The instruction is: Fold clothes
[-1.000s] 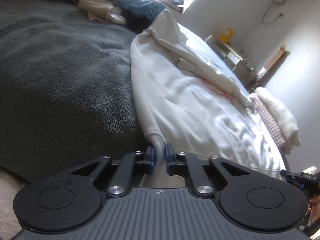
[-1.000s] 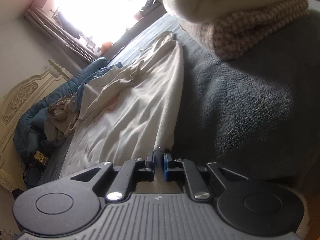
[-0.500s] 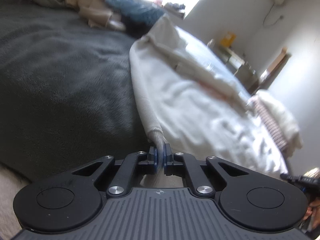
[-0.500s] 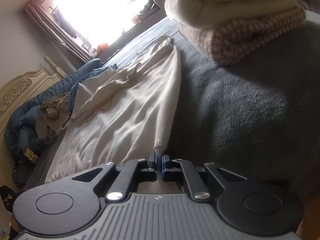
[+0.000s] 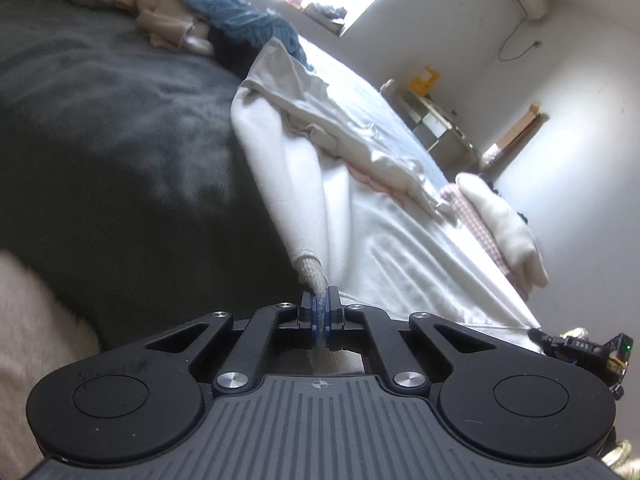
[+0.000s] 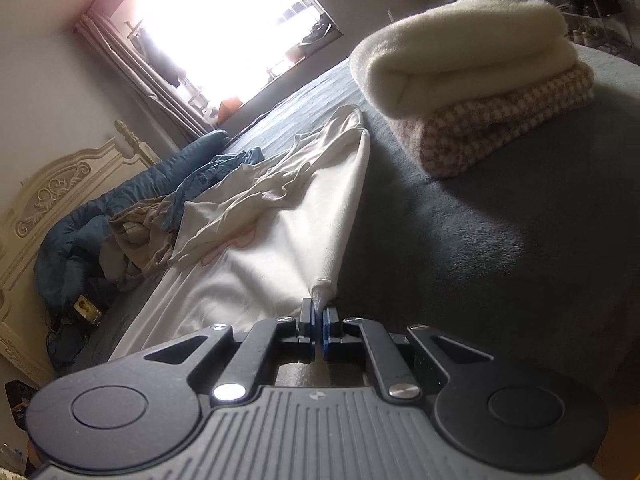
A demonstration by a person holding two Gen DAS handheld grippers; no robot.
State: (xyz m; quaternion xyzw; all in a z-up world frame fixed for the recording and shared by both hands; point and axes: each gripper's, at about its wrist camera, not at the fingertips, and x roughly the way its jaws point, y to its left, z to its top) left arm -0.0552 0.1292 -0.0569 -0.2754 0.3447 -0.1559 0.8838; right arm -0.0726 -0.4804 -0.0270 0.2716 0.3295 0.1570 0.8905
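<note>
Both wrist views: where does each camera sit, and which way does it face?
Left wrist: sits on the left gripper, looking slantwise down along its fingers at the white garment on the grey bed; no hand shows.
Right wrist: sits on the right gripper, facing the window across the bed; no hand shows.
Shared: that garment, a corner pinched by each gripper, and the folded stack.

I see a big bed with a dark grey blanket [image 6: 460, 240]. A white top [image 6: 256, 276] lies spread out on it. Two folded clothes [image 6: 480, 92] sit stacked near it. Messy blue and tan clothes [image 6: 152, 216] pile up by the headboard [image 6: 48, 196].
</note>
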